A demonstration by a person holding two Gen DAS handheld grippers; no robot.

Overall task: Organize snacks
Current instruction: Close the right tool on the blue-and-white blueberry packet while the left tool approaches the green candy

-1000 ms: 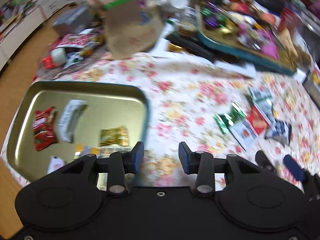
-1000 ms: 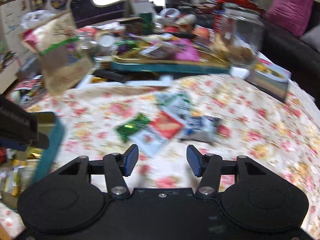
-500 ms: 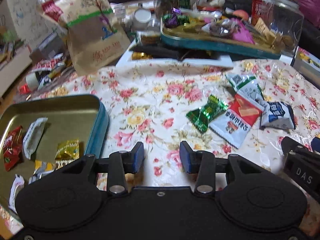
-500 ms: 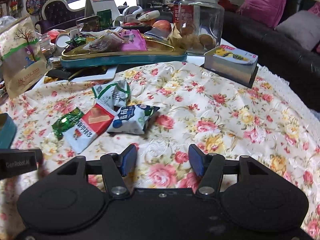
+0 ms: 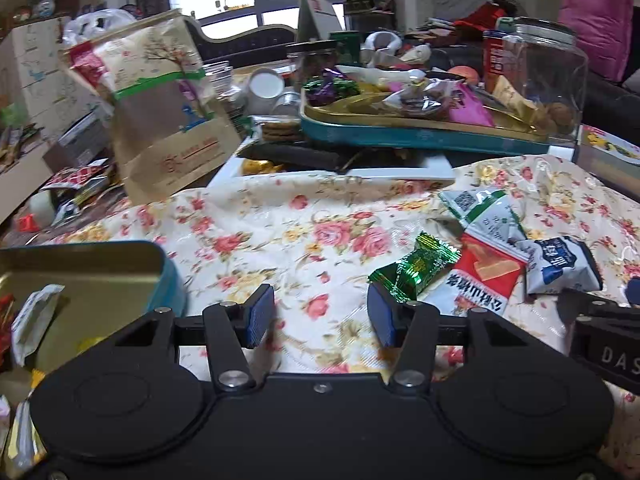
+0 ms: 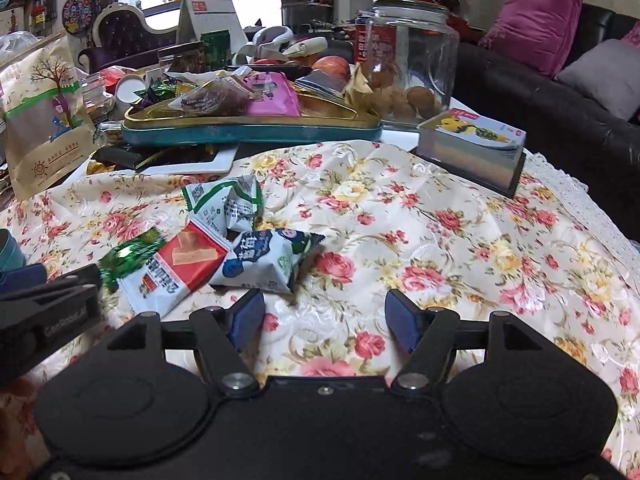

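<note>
Several snack packets lie in a pile on the floral cloth: a green candy (image 5: 416, 266), a red-and-white packet (image 5: 486, 276), a blue-and-white packet (image 5: 560, 266) and a green-and-white packet (image 5: 486, 214). They also show in the right wrist view: the green candy (image 6: 128, 254), the red-and-white packet (image 6: 176, 268), the blue-and-white packet (image 6: 268, 260) and the green-and-white packet (image 6: 228, 204). My left gripper (image 5: 320, 316) is open and empty, its right pad beside the green candy. My right gripper (image 6: 324, 316) is open and empty, just right of the blue-and-white packet. A gold tray with a teal rim (image 5: 160, 264) at the left holds a few snacks.
A second teal tray (image 5: 420, 136) heaped with snacks sits at the back on a white board. A brown paper bag (image 5: 168, 120), a glass jar (image 6: 412, 60) and a card box (image 6: 472, 148) stand around it. A dark sofa (image 6: 560, 112) lies right.
Both grippers swung right from the gold tray toward the snack pile and came lower and closer to it. Both stayed open and empty.
</note>
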